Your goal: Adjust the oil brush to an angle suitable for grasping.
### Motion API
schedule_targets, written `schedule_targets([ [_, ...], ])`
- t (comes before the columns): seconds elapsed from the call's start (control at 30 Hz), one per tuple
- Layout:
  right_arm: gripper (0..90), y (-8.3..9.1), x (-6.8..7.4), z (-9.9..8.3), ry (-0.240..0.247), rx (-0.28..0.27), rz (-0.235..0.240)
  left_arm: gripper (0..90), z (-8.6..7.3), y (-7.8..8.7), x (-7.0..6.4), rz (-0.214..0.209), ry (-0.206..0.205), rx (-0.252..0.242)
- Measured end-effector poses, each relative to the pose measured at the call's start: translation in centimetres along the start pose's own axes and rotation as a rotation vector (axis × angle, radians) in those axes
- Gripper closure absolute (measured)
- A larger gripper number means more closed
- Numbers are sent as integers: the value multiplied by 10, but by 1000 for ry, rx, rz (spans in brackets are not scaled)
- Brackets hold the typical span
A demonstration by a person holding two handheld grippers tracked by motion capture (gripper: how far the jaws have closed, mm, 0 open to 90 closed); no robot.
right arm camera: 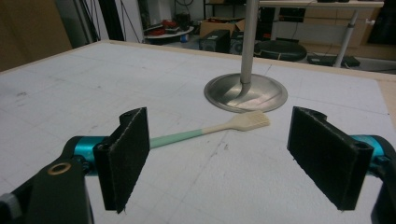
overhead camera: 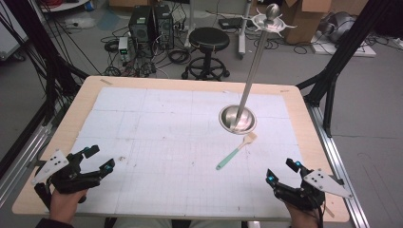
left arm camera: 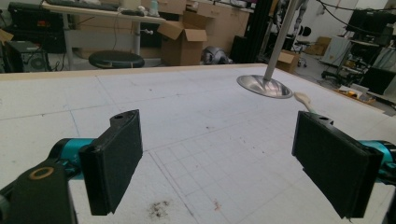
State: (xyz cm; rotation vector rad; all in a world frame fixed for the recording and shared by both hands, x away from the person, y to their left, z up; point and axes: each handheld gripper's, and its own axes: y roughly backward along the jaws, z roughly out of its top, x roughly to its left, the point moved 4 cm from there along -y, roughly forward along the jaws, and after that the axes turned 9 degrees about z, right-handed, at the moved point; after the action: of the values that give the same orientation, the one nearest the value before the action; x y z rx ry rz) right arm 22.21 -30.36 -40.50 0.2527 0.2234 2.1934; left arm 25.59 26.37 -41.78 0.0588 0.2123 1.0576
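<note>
A small spatula (overhead camera: 236,150) with a mint-green handle and a pale head lies flat on the white mat, just below a round steel base (overhead camera: 237,119) that carries a tall slanted metal pole (overhead camera: 256,52). My left gripper (overhead camera: 94,158) rests open near the mat's front left corner, nothing between its jaws. At the front right my right gripper (overhead camera: 282,172) stands open too, facing the spatula (right arm camera: 210,131) and the steel base (right arm camera: 246,92), short of both. From the left gripper view the base (left arm camera: 265,86) and the spatula head (left arm camera: 303,98) lie far off to the right.
The white gridded mat (overhead camera: 157,142) covers a wooden table (overhead camera: 66,118). Behind the table stand a black stool (overhead camera: 208,45), computer towers (overhead camera: 151,26) and cardboard boxes (overhead camera: 304,19). Black frame struts (overhead camera: 340,57) rise at both sides. Small dark stains (left arm camera: 159,208) mark the mat.
</note>
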Motion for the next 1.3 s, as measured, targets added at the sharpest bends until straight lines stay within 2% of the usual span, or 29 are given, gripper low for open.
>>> schedule_targets([
  [0.43,205,-3,-1,-1,-13,7,14,167,-1,-1,2,8,12,2],
  [0.6,229,-6,2,1,-5,5,29,168,-2,-1,-1,-5,-4,10],
  [0.7,249,-10,2,4,-20,1,38,169,-2,-1,-1,-4,-1,13],
  [0.9,466,-26,0,6,-32,40,122,170,-3,-1,1,-3,7,14],
  [0.97,599,-33,1,8,-21,63,157,171,-4,-1,0,-8,2,20],
  [1.17,893,-66,3,18,-24,94,226,173,-4,-3,0,-14,6,19],
  [1.3,895,-92,6,23,-24,131,247,173,-4,-4,0,-20,7,23],
])
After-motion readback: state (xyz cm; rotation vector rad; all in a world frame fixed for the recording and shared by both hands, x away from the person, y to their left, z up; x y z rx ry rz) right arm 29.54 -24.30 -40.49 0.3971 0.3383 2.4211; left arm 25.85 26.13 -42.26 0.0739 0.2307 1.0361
